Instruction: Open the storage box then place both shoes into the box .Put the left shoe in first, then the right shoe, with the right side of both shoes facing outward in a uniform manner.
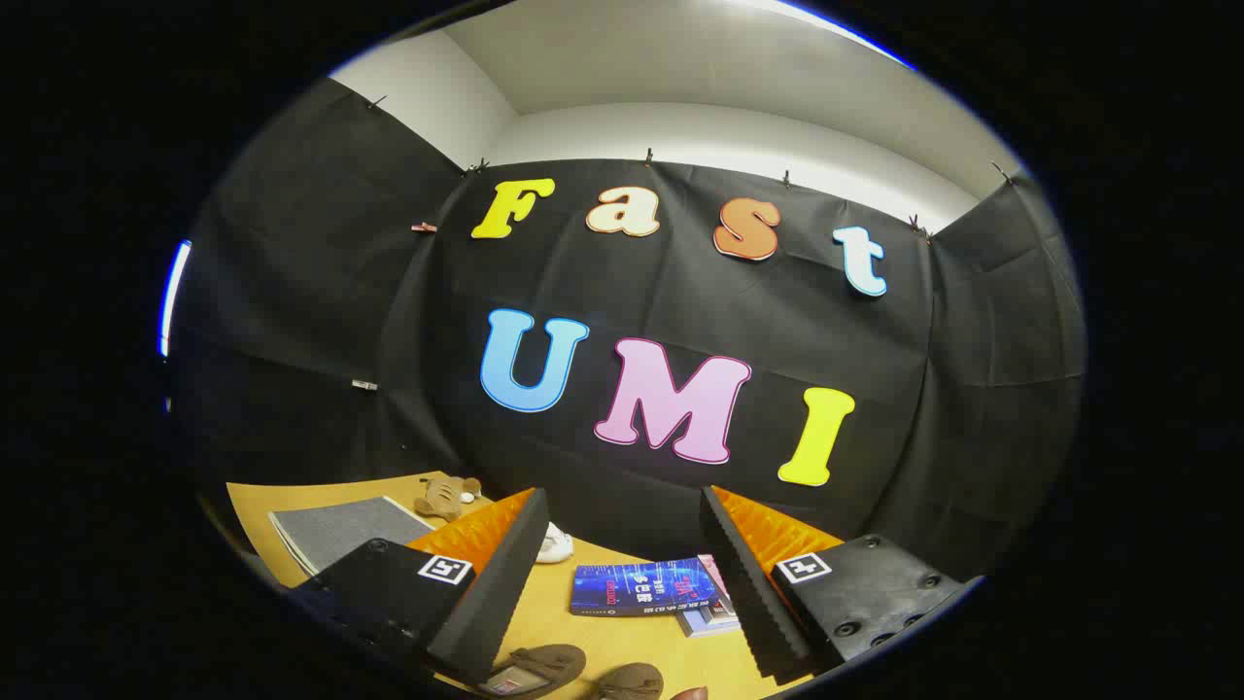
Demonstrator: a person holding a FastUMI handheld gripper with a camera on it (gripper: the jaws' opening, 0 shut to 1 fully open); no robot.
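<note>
We hold the gripper (622, 574) raised, fingers apart and empty. Below them lie two shoes (544, 669), not yet grasped.

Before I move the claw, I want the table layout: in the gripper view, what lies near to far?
Brown sandals between the open claw's fingers → blue book → white object → stuffed toy.

shoes (573, 673) between fingers (486, 593), books (646, 588) beyond on table (292, 501)
</note>
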